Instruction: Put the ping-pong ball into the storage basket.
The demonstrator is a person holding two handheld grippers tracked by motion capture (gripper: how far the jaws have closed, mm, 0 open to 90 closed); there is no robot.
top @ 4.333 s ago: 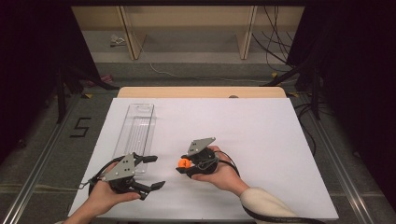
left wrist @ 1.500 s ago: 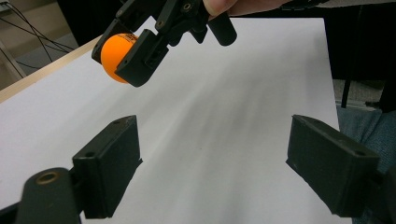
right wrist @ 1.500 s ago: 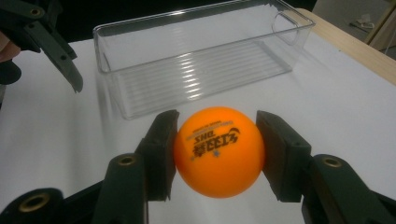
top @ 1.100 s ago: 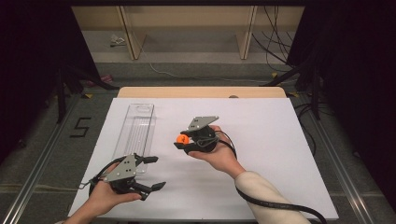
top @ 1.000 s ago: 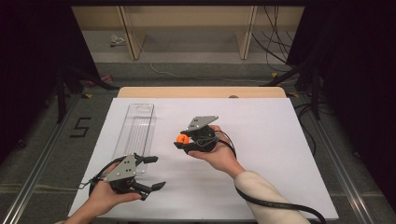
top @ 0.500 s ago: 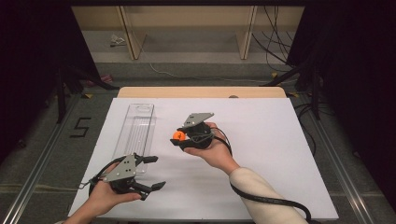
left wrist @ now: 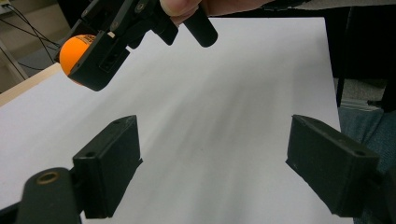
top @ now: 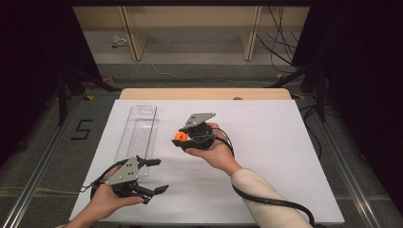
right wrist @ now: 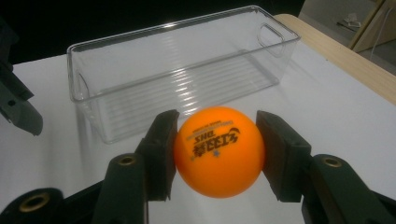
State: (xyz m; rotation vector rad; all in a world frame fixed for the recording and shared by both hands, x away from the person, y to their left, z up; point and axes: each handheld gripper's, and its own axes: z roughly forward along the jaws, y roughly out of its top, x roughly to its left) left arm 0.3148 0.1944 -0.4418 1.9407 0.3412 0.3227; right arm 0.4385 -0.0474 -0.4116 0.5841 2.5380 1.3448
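The right gripper [right wrist: 217, 154] has its 2 black jaws pinched on the orange ball [right wrist: 219, 150], 1 pad on each flank, and the printed lettering on the ball reads upside down in the right gripper view. Ball and gripper are off the table, held in the air in the person's right hand [top: 216, 152]. Just beyond the ball lies the clear plastic bin [right wrist: 140, 60], long and ribbed on its floor, a handle slot cut in its far end, nothing inside it. In the high view the ball [top: 179, 136] sits just right of that bin [top: 139, 130], over the white table [top: 266, 142].

Down at the near left, the left gripper [top: 145, 185] has its jaws spread wide with nothing between them, only bare tabletop showing in the gap in the left gripper view. It sits low by the bin's near end, and from there the right gripper [left wrist: 100, 51] and ball [left wrist: 77, 44] show up high.
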